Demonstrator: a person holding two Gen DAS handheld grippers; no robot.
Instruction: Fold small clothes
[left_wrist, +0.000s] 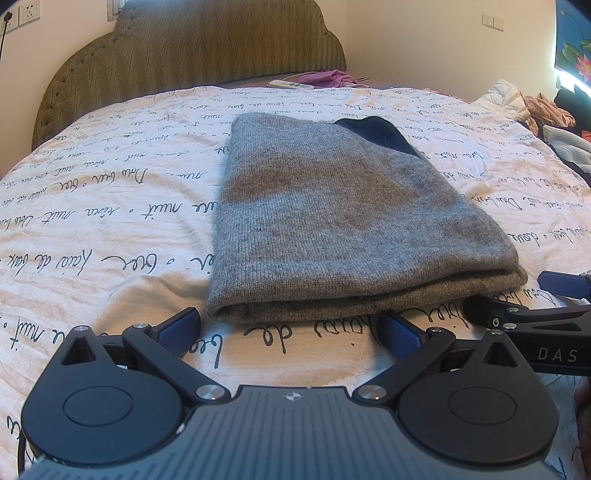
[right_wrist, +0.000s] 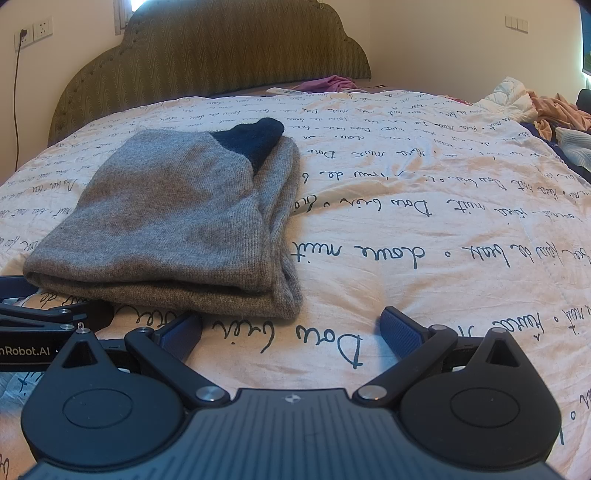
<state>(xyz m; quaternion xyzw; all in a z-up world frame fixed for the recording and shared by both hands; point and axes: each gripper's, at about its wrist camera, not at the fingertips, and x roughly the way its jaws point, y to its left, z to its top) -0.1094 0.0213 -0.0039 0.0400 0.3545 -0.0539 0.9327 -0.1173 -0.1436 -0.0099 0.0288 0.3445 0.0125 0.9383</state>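
Bed (left_wrist: 92, 221) with script-print cover, padded headboard (left_wrist: 192, 48) behind. Clothes pile (right_wrist: 546, 110) at far right edge. Grey knit (left_wrist: 332, 221), folded flat, lies mid-bed, dark patch at its far corner. Left gripper (left_wrist: 291, 328) just short of the knit's near edge, jaws spread, empty. Right gripper (right_wrist: 291, 328) beside it to the right, jaws also spread, over bare cover.
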